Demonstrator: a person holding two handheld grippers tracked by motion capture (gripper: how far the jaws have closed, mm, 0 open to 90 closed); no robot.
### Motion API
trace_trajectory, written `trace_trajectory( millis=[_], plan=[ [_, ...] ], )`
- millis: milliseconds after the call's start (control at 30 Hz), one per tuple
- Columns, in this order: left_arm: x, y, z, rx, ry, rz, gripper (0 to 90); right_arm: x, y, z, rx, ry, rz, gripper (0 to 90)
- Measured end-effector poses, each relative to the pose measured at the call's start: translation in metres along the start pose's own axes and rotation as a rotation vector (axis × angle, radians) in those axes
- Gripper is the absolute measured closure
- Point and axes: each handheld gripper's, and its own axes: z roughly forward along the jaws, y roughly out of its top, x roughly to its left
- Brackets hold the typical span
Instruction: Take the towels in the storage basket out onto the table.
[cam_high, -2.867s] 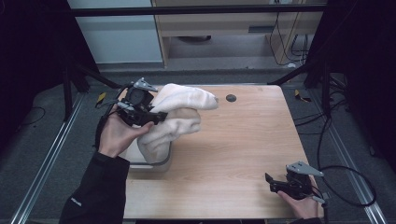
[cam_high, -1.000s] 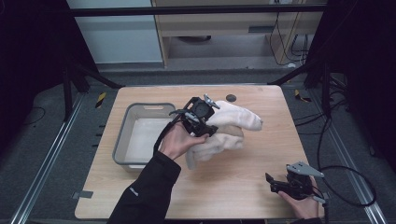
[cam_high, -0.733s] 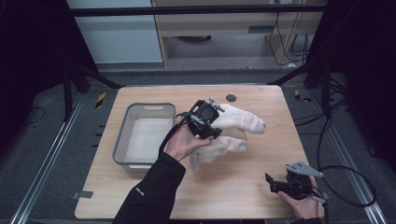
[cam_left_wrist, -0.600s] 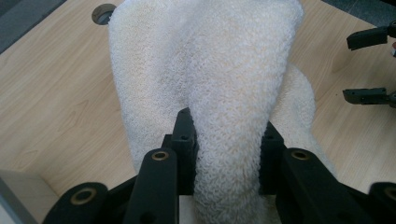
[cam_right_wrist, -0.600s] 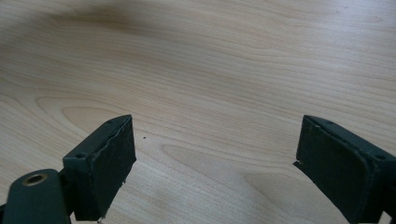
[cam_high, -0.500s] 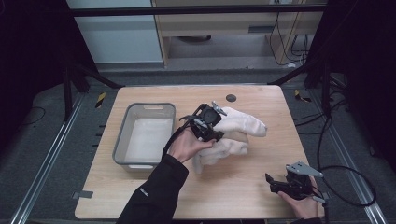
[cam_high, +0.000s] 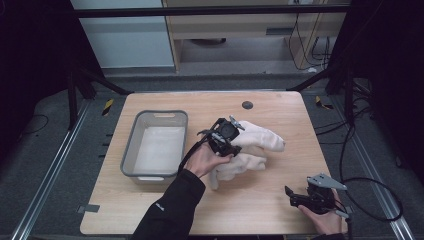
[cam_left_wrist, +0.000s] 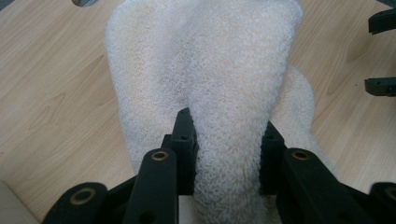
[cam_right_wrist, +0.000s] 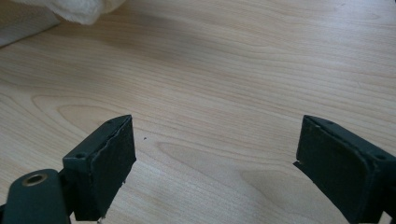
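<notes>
The left tool (cam_high: 231, 134) pinches a fold of the white towel (cam_high: 252, 150) between its jaws near the middle of the wooden worktop (cam_high: 280, 210), and the cloth trails toward 3 o'clock and sags onto the wood. At 9 o'clock of that tool sits the grey bin (cam_high: 131, 150). The right tool (cam_high: 295, 200) stays low at the worktop's 5 o'clock corner, its jaws spread wide over bare wood.
</notes>
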Motion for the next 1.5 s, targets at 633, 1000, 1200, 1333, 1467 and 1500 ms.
trace_trajectory(
  millis=[633, 1000, 1200, 1333, 1467, 1500],
  plan=[
    [0.0, -0.016, 0.033, 0.051, -0.016, -0.016, 63.8, 0.0, 0.0, 0.0, -0.002, 0.0, 0.005, 11.2],
    [0.008, -0.036, 0.045, 0.066, -0.026, -0.039, 51.5, -0.001, -0.001, 0.0, 0.0, -0.002, 0.001, 10.7],
    [0.012, -0.043, 0.042, 0.047, -0.034, -0.05, 43.4, -0.001, -0.001, 0.001, 0.0, -0.002, 0.001, 10.5],
    [0.013, -0.048, 0.037, 0.026, -0.026, -0.05, 37.8, -0.001, -0.001, 0.0, 0.0, -0.003, 0.001, 10.4],
    [0.013, -0.052, 0.03, -0.009, -0.023, -0.053, 31.3, -0.001, -0.001, 0.001, -0.001, -0.004, -0.001, 10.1],
    [0.013, -0.053, 0.028, -0.017, -0.024, -0.059, 31.3, -0.001, -0.001, 0.001, -0.001, -0.004, -0.001, 10.1]
  ],
)
